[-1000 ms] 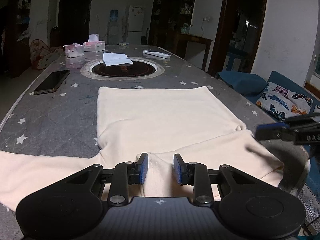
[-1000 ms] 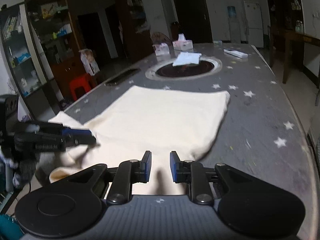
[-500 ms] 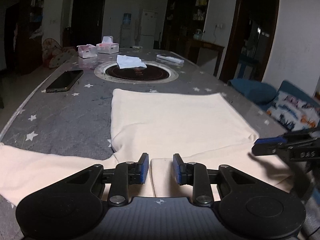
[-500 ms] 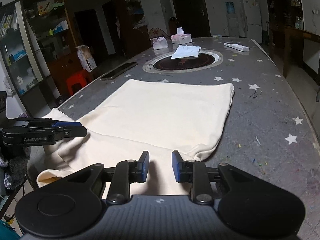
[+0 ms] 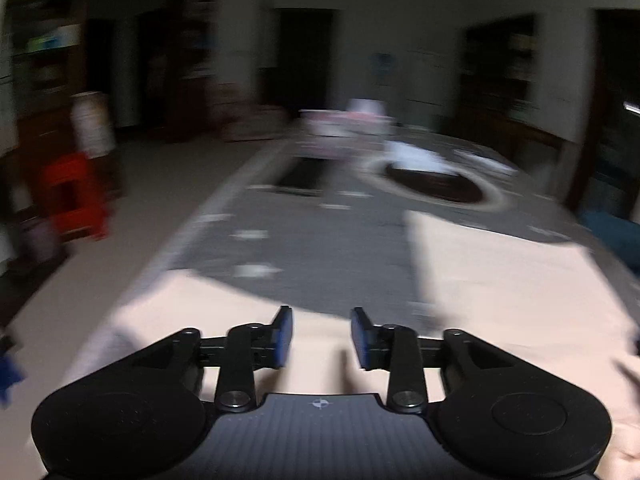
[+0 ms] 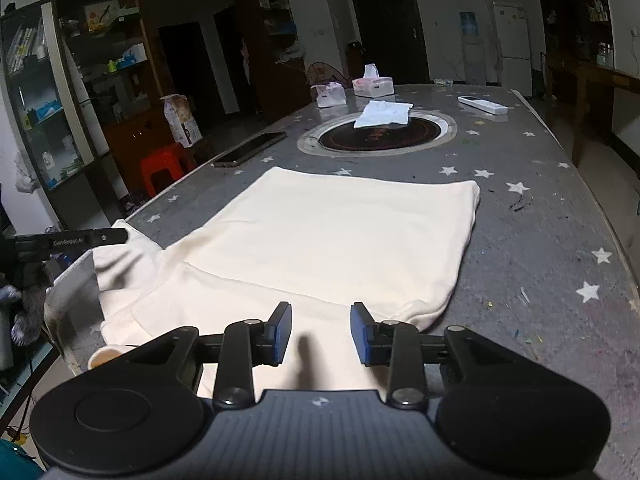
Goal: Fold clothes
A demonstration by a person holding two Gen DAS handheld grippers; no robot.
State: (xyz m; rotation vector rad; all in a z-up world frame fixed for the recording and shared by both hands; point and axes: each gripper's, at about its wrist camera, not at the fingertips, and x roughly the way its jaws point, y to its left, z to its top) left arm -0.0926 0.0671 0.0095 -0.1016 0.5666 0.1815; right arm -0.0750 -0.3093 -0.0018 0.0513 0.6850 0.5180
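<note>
A cream long-sleeved garment [image 6: 332,236] lies flat on the grey star-patterned table [image 6: 540,208]. In the right wrist view my right gripper [image 6: 320,332] is open and empty, low over the garment's near edge. My left gripper [image 6: 80,238] shows at the far left of that view, over the sleeve end at the table's left edge. The left wrist view is motion-blurred: my left gripper [image 5: 321,334] is open and empty over the left sleeve [image 5: 200,308], with the garment's body [image 5: 500,280] to the right.
A phone [image 6: 250,149] lies at the table's left edge. A round dark inset [image 6: 380,136] with a white cloth [image 6: 382,114], two tissue boxes [image 6: 372,86] and a remote [image 6: 482,105] sit beyond. A red stool [image 6: 162,170] and shelves stand left.
My left gripper has swung left, from the garment's middle to over the left sleeve; its view is now blurred. My right gripper stays open over the near edge, shifted slightly.
</note>
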